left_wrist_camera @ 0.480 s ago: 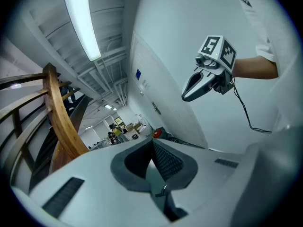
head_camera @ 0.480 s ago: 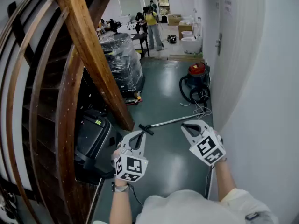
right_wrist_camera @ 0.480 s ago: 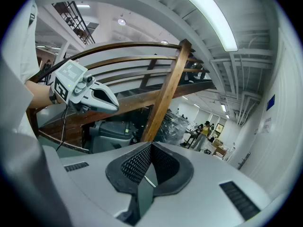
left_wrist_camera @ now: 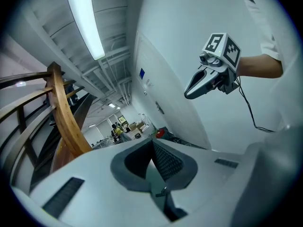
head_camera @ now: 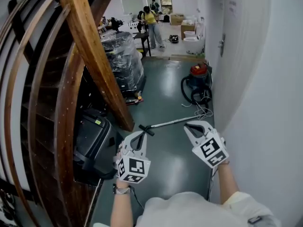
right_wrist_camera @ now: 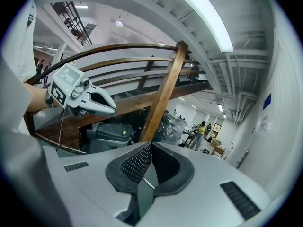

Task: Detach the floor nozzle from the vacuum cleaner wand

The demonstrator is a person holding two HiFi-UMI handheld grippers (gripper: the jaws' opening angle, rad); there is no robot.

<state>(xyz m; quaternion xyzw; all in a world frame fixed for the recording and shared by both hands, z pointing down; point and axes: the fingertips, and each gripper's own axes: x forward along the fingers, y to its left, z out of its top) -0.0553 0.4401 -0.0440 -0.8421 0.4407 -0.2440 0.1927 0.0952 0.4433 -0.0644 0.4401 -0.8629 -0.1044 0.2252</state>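
I hold both tongs up off the floor (head_camera: 170, 169), each pressed together with nothing between its jaws: my left tongs (head_camera: 141, 135) beside the slanting wooden stair beam (head_camera: 94, 56), my right tongs (head_camera: 188, 126) close to the white wall (head_camera: 270, 108). The metal wand (head_camera: 173, 122) lies on the floor ahead, showing between the two tips as I look down, with the black floor nozzle (head_camera: 147, 130) on the end nearer my left tongs. The red vacuum cleaner (head_camera: 199, 70) stands farther off by the wall, its black hose (head_camera: 187, 90) looped beside it.
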